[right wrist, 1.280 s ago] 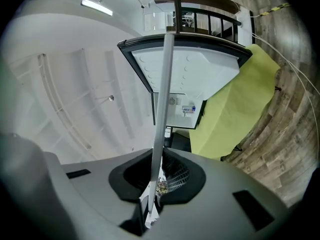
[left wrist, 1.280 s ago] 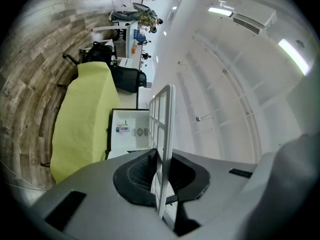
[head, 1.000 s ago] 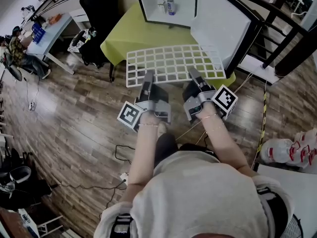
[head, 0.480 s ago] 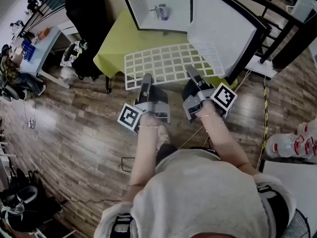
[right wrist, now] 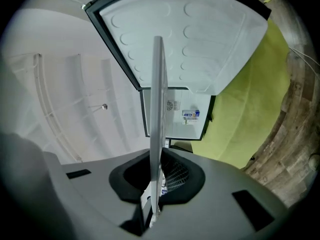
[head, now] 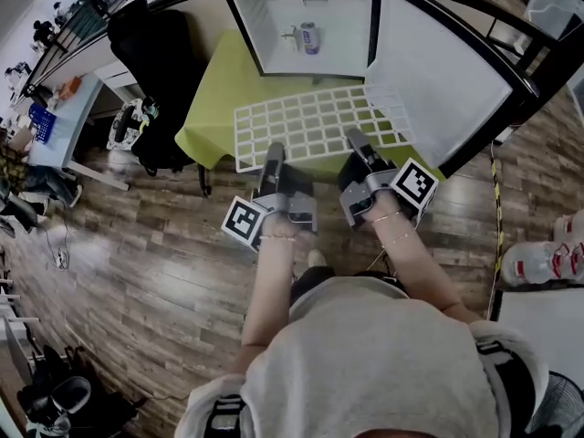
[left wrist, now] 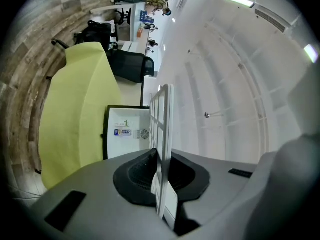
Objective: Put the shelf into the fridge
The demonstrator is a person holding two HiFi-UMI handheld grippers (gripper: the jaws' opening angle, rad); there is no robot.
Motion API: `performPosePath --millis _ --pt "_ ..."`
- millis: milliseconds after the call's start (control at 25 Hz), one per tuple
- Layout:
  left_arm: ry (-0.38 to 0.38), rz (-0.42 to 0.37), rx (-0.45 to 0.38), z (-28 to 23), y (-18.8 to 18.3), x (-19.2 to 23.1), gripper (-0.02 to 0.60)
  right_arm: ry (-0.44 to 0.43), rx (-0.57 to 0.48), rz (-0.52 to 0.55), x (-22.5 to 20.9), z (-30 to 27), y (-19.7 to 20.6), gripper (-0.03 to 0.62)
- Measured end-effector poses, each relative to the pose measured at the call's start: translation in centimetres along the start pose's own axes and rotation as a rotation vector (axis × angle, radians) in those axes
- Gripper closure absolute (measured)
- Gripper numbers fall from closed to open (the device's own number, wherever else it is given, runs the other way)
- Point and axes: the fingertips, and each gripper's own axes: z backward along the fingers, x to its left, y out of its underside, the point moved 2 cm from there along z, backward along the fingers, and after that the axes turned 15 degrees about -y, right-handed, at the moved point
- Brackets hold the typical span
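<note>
Between both pairs of jaws sits the shelf (head: 315,124) — a white wire grid of small square cells in a thin white frame, held flat with its long side across my view.

Left gripper (head: 273,151) has the near edge, left of the middle. Right gripper (head: 357,142) has the same edge, right of the middle.

- Left gripper view: jaws closed onto the rim. The shelf (left wrist: 162,124) shows edge-on, a narrow white strip running straight out from the dark pads.
- Right gripper view: same picture. The jaws are clamped on the rim, and the shelf (right wrist: 157,99) runs as a thin pale bar up the middle.

Ahead of the jaw tips stands the fridge (head: 338,26), open, white inside with a dark frame. It sits on a yellow-green table (head: 214,89). The shelf hangs over the table's near part, far edge close to the open front, none of it inside.

The fridge door (head: 443,85) is swung wide, out beyond the right gripper's jaws.

Deep in the fridge stands a small can (head: 310,37) — something smaller is beside it, and I cannot tell what.
</note>
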Motion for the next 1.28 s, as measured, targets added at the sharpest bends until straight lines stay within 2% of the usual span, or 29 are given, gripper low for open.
performPosePath --millis 280,560,760,1000,1280 --pt "0.007 0.000 0.066 -4.2 -4.2 0.5 0.546 0.010 -0.061 0.024 -2.3 -4.0 1.5 0.568" --pt "-0.008 0.043 0.099 -7.1 -7.1 1.4 0.548 0.046 -0.075 0.065 -3.6 -7.4 2.1 0.568" --pt "0.002 0.062 0.110 -7.6 -5.7 2.3 0.548 0.044 -0.084 0.079 -4.1 -6.5 0.9 0.569" --pt "-0.026 0.070 0.100 -11.9 -9.4 2.8 0.548 0.064 -0.071 0.068 -6.9 -11.9 1.1 0.569" --pt "-0.024 0.032 0.101 -17.5 -11.7 2.5 0.548 0.051 -0.070 0.041 -9.5 -17.3 -0.6 0.569"
